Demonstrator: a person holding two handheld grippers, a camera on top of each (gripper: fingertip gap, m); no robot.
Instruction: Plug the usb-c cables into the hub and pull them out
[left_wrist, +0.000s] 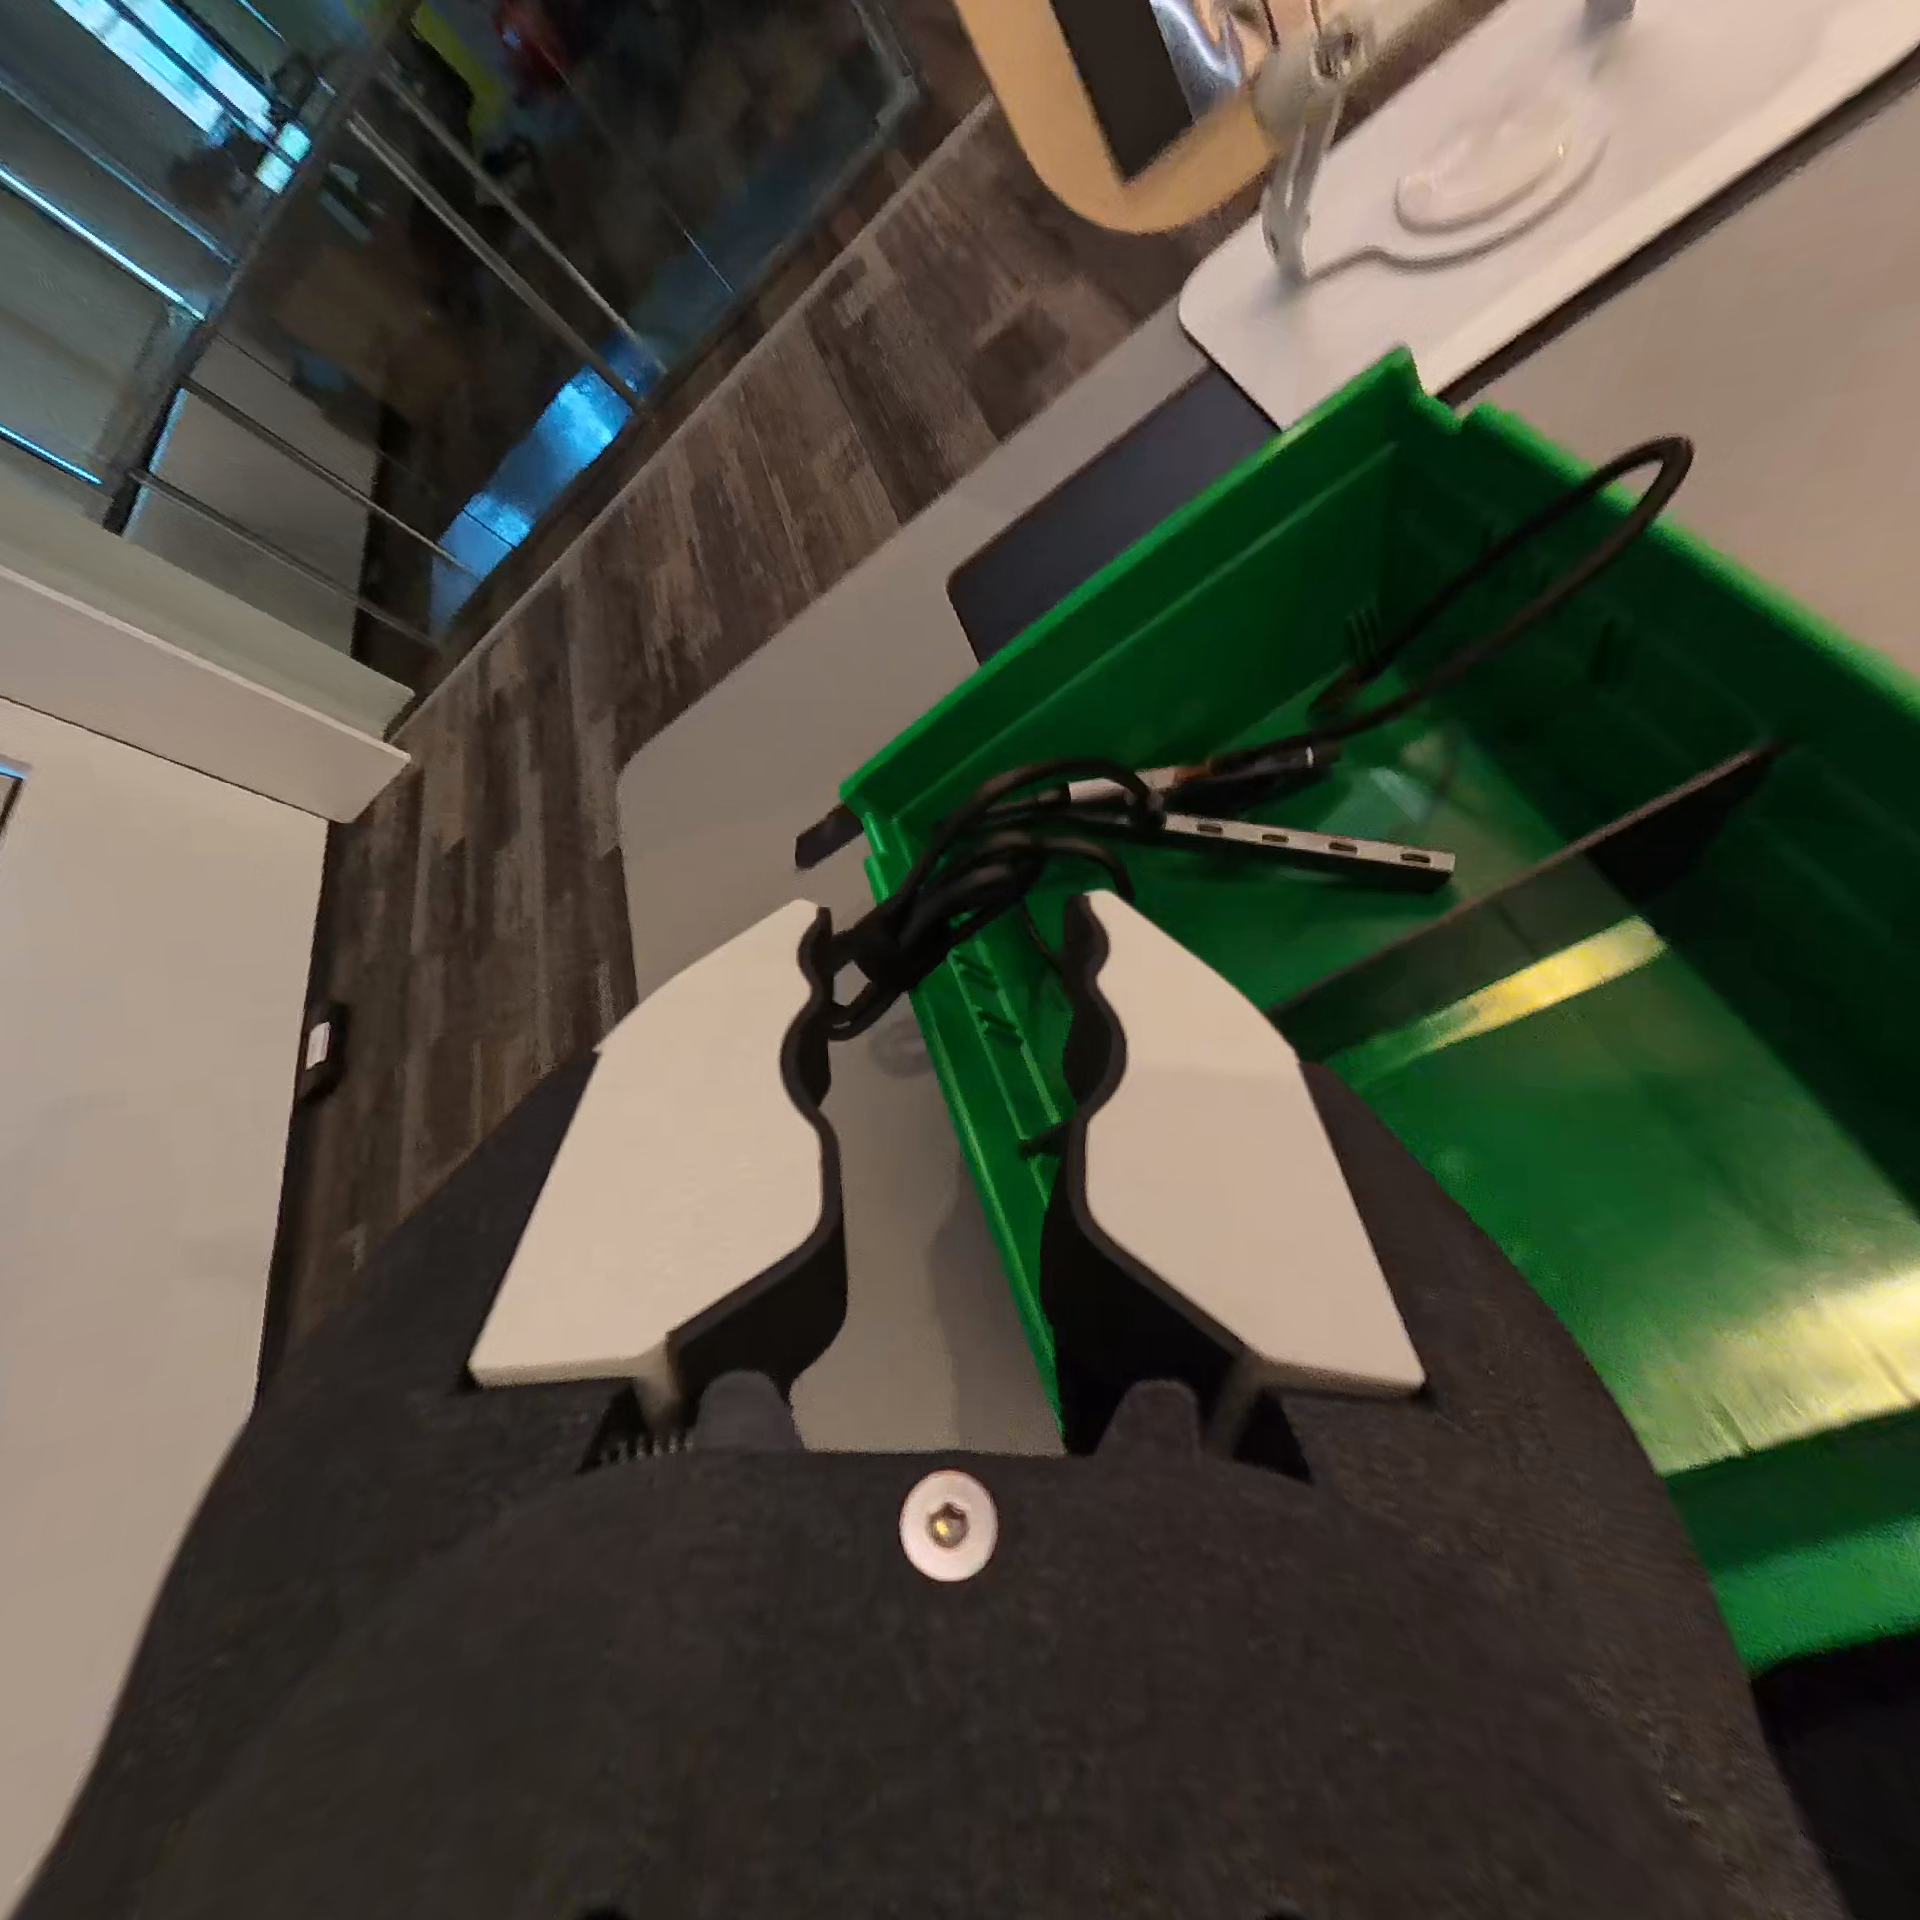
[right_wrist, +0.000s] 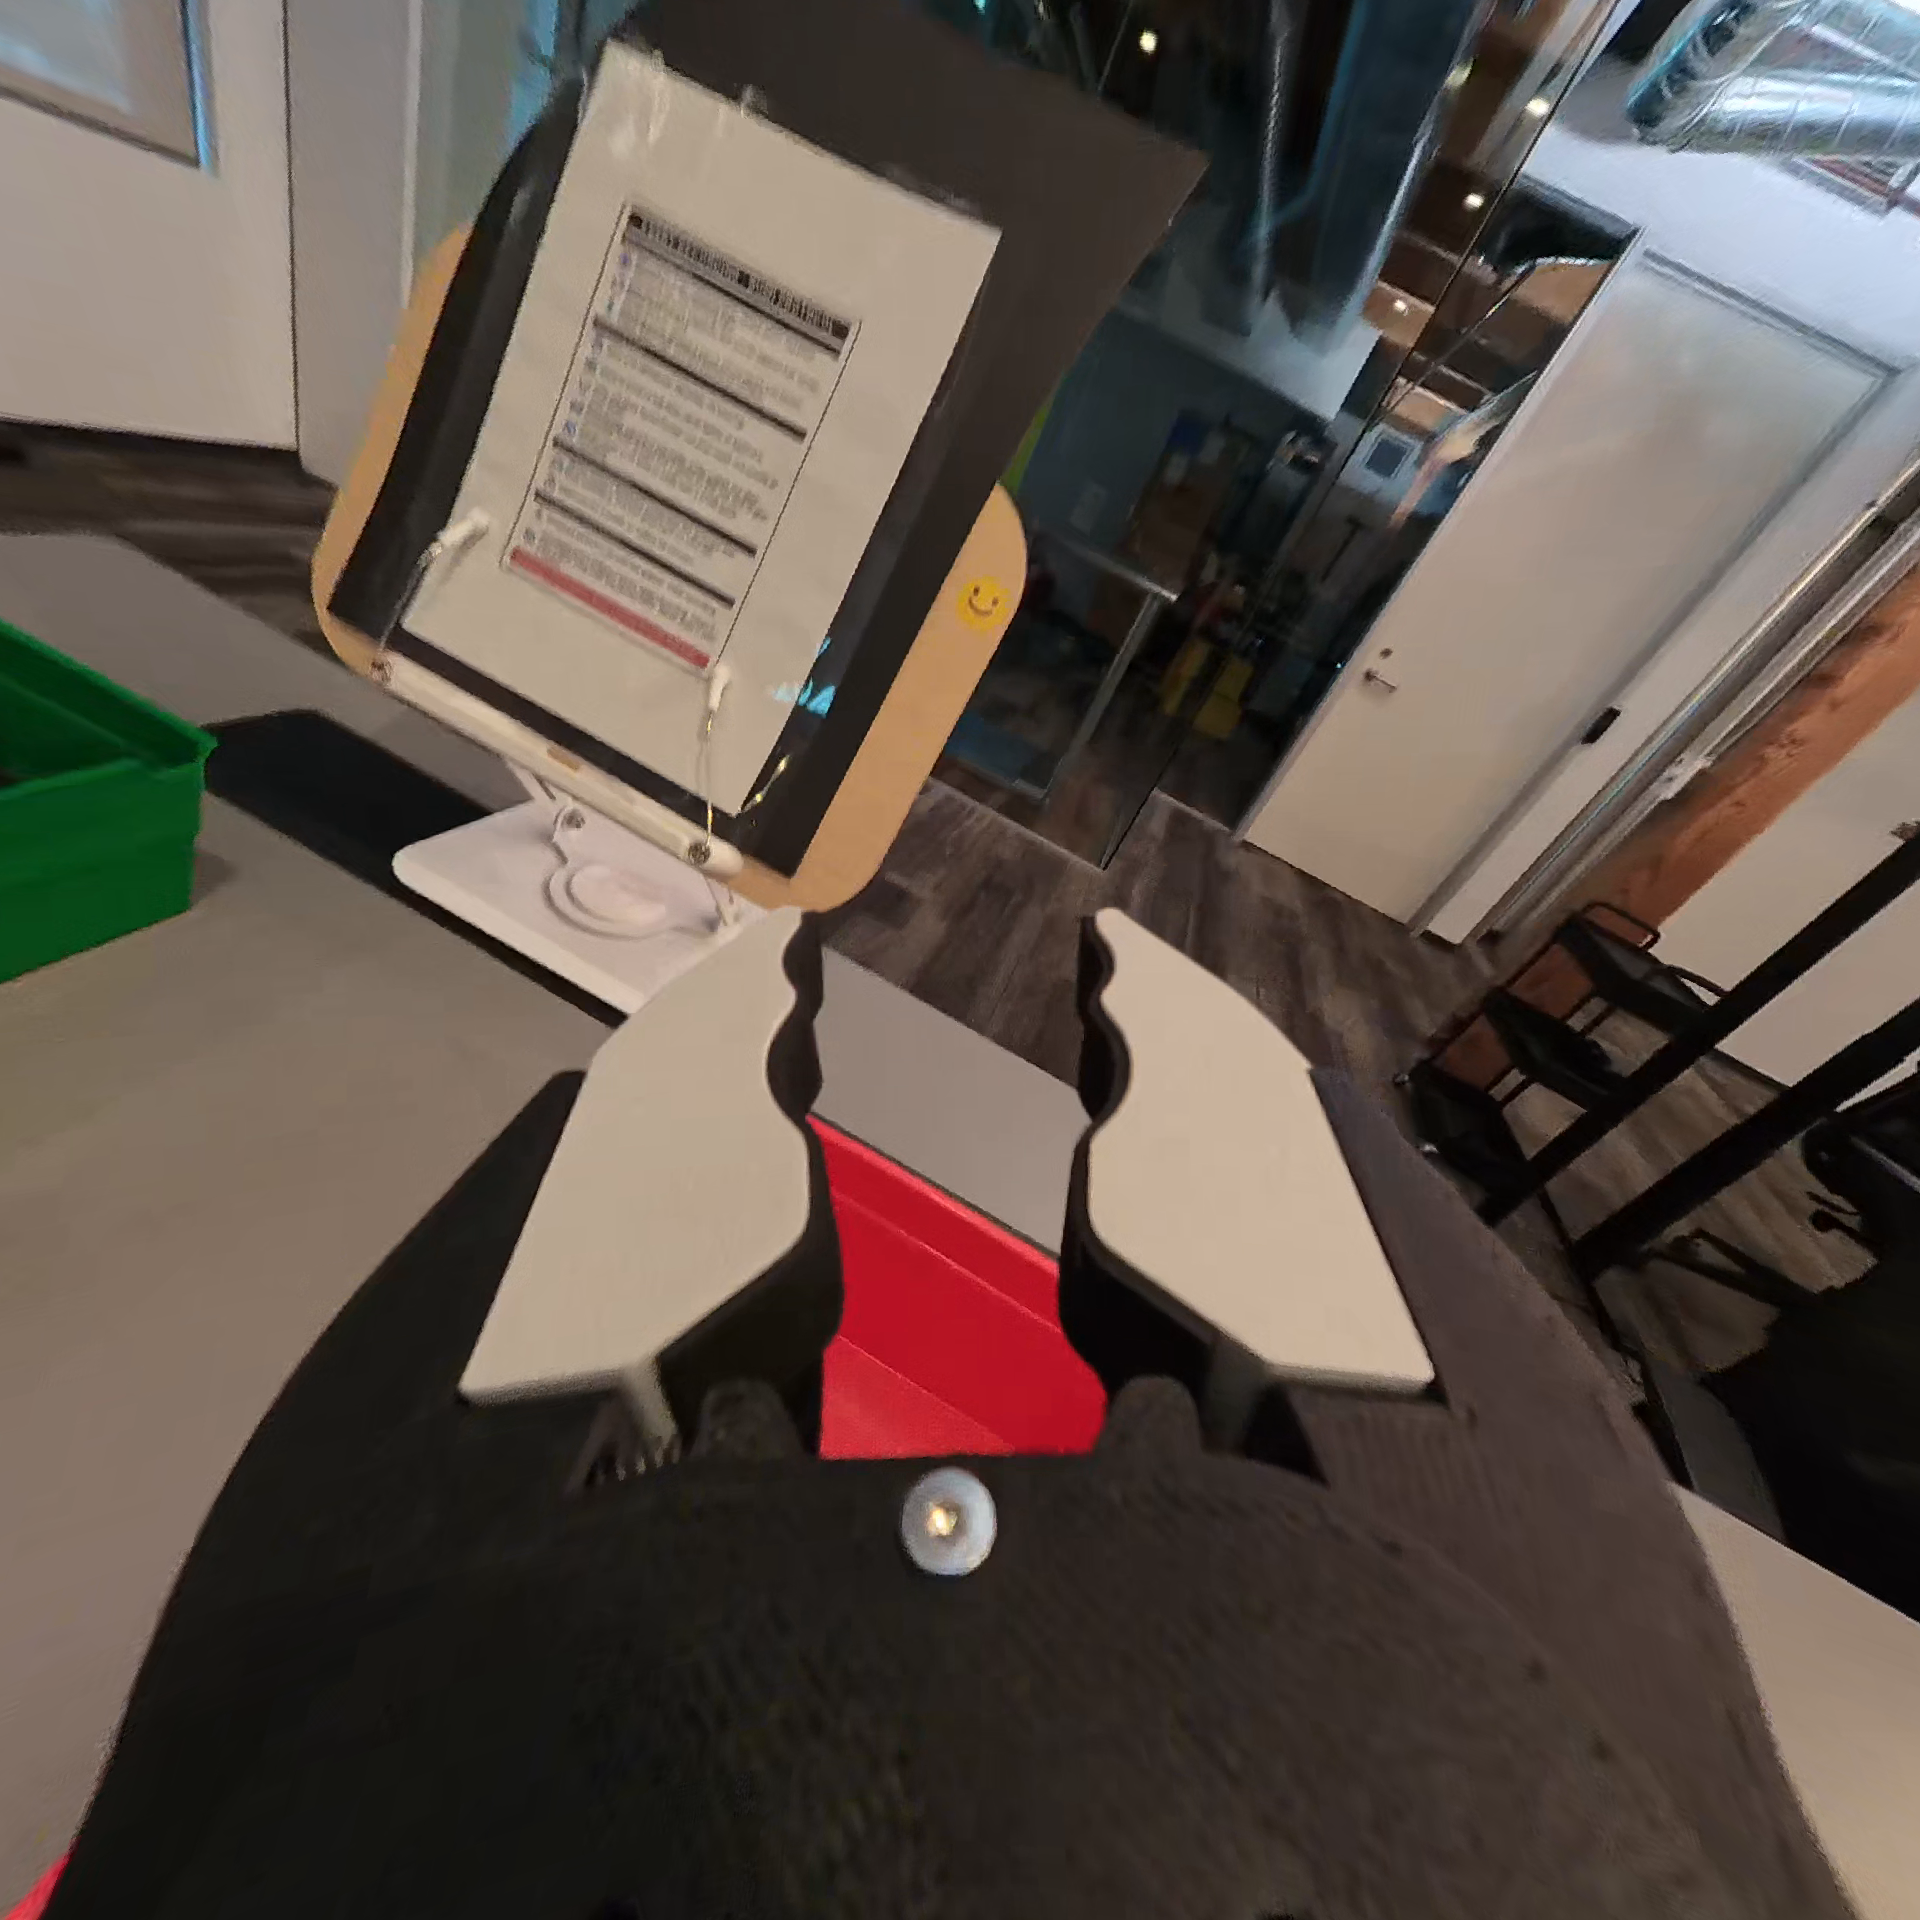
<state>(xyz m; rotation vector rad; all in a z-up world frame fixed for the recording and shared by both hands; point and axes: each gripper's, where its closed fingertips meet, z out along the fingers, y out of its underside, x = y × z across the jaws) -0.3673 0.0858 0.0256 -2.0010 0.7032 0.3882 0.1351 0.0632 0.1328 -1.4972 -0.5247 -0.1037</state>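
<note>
In the left wrist view a slim grey hub (left_wrist: 1311, 844) with a row of ports lies at the near corner of a green bin (left_wrist: 1558, 1091). A black cable (left_wrist: 1538, 561) is plugged into its end and loops up over the bin. A tangle of black cables (left_wrist: 935, 894) hangs over the bin's rim and touches my left gripper's left finger (left_wrist: 707, 1122). My left gripper (left_wrist: 951, 920) is open, with the jaws on either side of the bin's wall. My right gripper (right_wrist: 945, 930) is open and empty above a red bin (right_wrist: 935, 1299).
A black divider (left_wrist: 1507, 904) crosses the green bin. A white stand (right_wrist: 582, 904) holding a board with a printed sheet (right_wrist: 727, 436) stands on the grey table (right_wrist: 260, 1091) ahead of the right gripper. The green bin (right_wrist: 83, 810) is at its left. The table's far edge drops to the floor. There is about 50 centimetres between the tips of the two grippers.
</note>
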